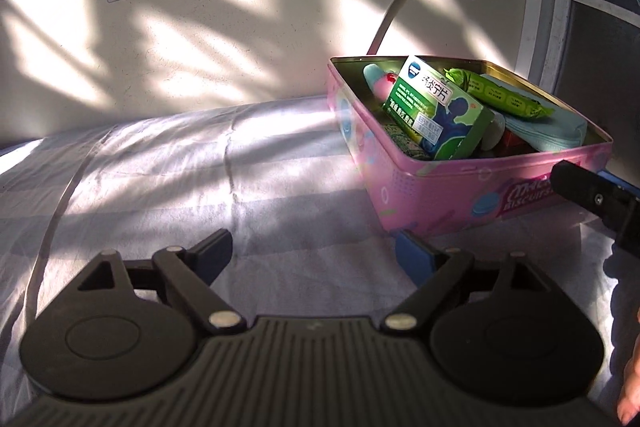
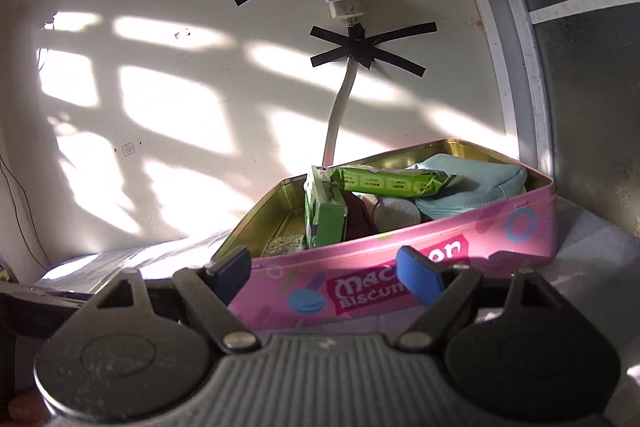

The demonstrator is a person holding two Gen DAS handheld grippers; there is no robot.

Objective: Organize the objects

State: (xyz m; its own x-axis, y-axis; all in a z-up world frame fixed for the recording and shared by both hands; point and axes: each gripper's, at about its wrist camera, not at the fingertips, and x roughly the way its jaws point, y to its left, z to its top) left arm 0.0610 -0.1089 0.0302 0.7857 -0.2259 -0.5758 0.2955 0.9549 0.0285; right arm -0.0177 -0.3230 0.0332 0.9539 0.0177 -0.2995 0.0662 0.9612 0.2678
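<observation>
My left gripper [image 1: 314,251] hangs over the pale bedsheet [image 1: 160,167] with its jaws spread wide and nothing between them. From it, the pink biscuit tin [image 1: 440,203] sits at about one o'clock, lidless and near the wall.

Inside the tin, the green medicine box [image 1: 436,111] leans tilted against the left side; I judge it light and stiff, a cardboard carton best pinched across its flat faces. To its right lies a green wrapped packet [image 1: 504,95], which I expect to be soft, crinkly and slippery, so I would take it mid-length. Under it rests a pale blue pouch [image 1: 552,135], soft and likely to sag.

My right gripper [image 2: 328,275] is also open and empty, held close against the tin's long front wall at twelve o'clock. The tin looks rigid thin metal; I would grip its rim.
</observation>
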